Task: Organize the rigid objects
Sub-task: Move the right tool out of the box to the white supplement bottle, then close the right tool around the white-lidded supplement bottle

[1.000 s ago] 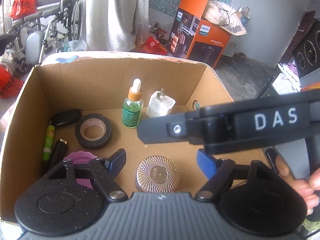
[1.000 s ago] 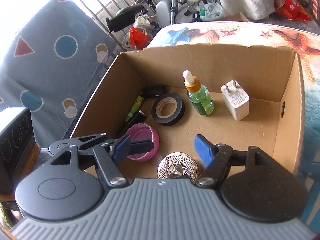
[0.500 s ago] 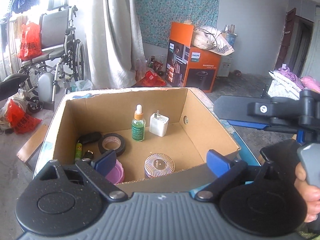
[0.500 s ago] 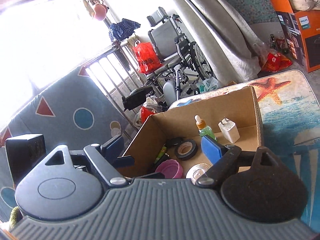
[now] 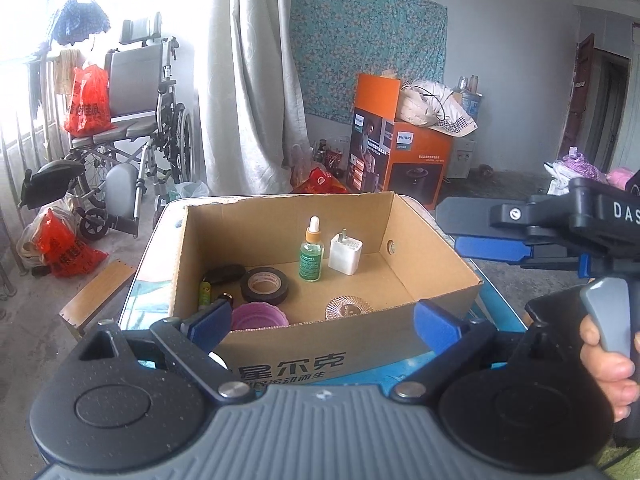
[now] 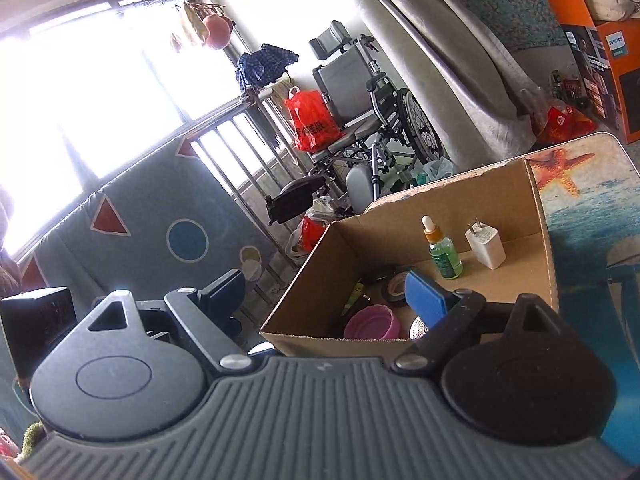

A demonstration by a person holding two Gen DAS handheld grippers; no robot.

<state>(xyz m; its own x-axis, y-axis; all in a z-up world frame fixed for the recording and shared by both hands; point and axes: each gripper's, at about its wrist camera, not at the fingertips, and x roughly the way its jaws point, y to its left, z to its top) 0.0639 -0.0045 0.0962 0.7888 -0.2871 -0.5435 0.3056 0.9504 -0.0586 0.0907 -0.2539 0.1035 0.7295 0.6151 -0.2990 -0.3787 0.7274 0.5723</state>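
Two grippers, left gripper (image 5: 324,322) and right gripper (image 6: 326,294), hover empty with blue-padded jaws spread wide near the corrugated cardboard box (image 5: 432,256), which holds a glossy black tape roll (image 5: 264,285), green dropper bottle (image 5: 311,251), blocky white charger (image 5: 345,254), ribbed pink lid (image 5: 258,317) and faceted glass disc (image 5: 349,309).

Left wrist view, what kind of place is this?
Most likely a lived-in home room used partly for storage: a wheelchair by the window, a long curtain, and an orange appliance box on the floor.
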